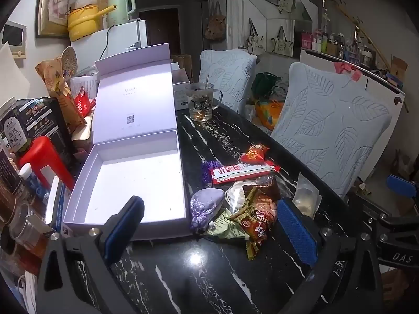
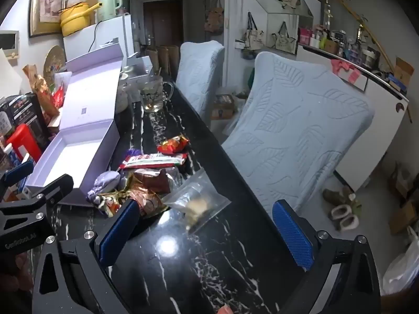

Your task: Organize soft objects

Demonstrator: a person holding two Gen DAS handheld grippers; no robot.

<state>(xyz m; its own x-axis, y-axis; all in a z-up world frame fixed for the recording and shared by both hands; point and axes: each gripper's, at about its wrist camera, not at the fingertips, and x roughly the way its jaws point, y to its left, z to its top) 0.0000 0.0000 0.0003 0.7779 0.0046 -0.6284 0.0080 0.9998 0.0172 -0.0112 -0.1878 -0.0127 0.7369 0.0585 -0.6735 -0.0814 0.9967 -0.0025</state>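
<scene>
An open white box (image 1: 136, 183) with its lid up lies on the black marble table (image 1: 199, 274); it also shows in the right wrist view (image 2: 76, 151). Right of it is a pile of soft items: a purple cloth pouch (image 1: 205, 208), a long red-and-white packet (image 1: 243, 171), a small red packet (image 1: 255, 153), brown and green snack wrappers (image 1: 258, 217) and a clear plastic bag (image 2: 200, 198). My left gripper (image 1: 212, 225) is open and empty, just in front of the pile. My right gripper (image 2: 209, 225) is open and empty, near the clear bag.
A glass mug (image 1: 200, 102) with a spoon stands behind the box. Bottles, tins and snack bags (image 1: 44, 130) crowd the table's left side. Two chairs with light blue covers (image 1: 332, 128) stand along the right edge.
</scene>
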